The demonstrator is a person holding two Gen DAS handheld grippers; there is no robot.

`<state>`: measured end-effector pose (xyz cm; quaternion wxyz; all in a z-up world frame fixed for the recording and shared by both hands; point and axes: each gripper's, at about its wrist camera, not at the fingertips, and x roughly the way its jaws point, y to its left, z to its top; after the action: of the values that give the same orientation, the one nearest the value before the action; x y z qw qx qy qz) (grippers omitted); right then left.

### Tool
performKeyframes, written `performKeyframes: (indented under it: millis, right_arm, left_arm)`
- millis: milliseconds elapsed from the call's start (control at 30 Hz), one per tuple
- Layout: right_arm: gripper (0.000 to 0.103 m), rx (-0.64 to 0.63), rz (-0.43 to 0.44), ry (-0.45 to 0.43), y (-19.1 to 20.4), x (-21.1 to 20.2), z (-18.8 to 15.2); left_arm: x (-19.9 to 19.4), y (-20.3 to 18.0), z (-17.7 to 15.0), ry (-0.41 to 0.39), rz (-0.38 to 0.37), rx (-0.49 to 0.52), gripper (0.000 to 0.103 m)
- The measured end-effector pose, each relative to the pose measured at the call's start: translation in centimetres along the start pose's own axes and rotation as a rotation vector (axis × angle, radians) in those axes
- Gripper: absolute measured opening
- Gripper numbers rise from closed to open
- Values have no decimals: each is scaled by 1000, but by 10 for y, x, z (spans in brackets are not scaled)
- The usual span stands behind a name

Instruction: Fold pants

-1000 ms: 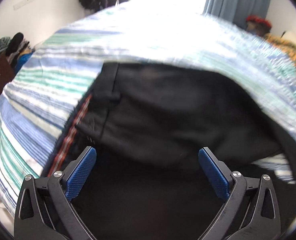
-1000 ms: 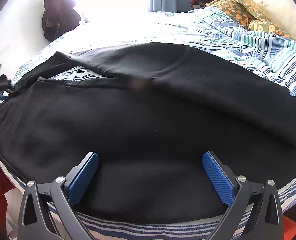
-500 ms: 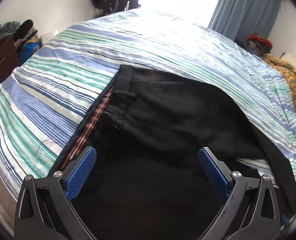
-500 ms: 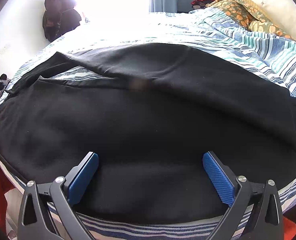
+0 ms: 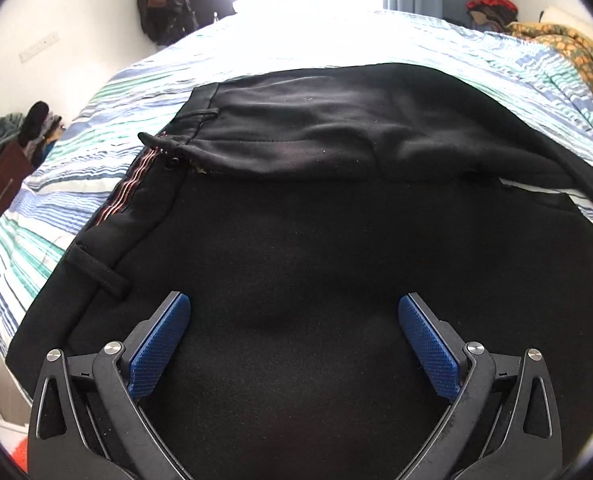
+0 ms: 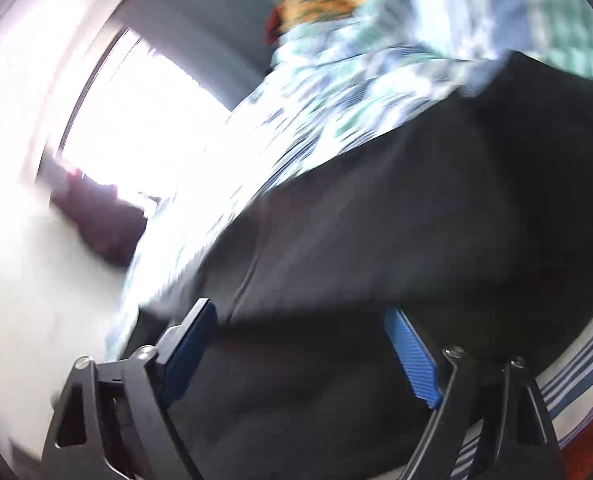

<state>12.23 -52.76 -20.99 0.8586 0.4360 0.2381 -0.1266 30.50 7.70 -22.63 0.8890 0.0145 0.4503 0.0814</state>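
Observation:
Black pants [image 5: 336, 220] lie spread on the striped bed, waistband with belt loops at the left and a striped inner lining showing. The far half is folded over, its edge running across the middle of the left wrist view. My left gripper [image 5: 294, 340] is open and empty, low over the near waist area. The right wrist view is blurred and tilted; the pants [image 6: 396, 240] fill its lower right. My right gripper [image 6: 302, 354] is open and empty over the black fabric.
The striped blue, green and white bedcover [image 5: 76, 184] surrounds the pants. An orange patterned blanket [image 5: 568, 52] lies at the far right. Dark clothes hang on the wall [image 5: 176, 0]. A brown cabinet with clothes [image 5: 0, 184] stands at the left.
The left gripper has pulled back toward the near edge of the pants, so more waistband shows. The right gripper has swung and tilted sharply, blurring its view.

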Motion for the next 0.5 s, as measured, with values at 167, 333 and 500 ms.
performKeyframes:
  millis: [167, 333, 500]
  right_arm:
    - [12, 145, -95, -46, -23, -2, 8]
    - [6, 43, -40, -38, -13, -11, 22]
    - [5, -125, 66, -66, 14, -31, 29]
  left_arm:
    - [-8, -9, 6, 72, 38, -3, 102]
    - [-26, -23, 36, 78, -95, -37, 102]
    - [-9, -54, 99, 122, -316, -148, 102]
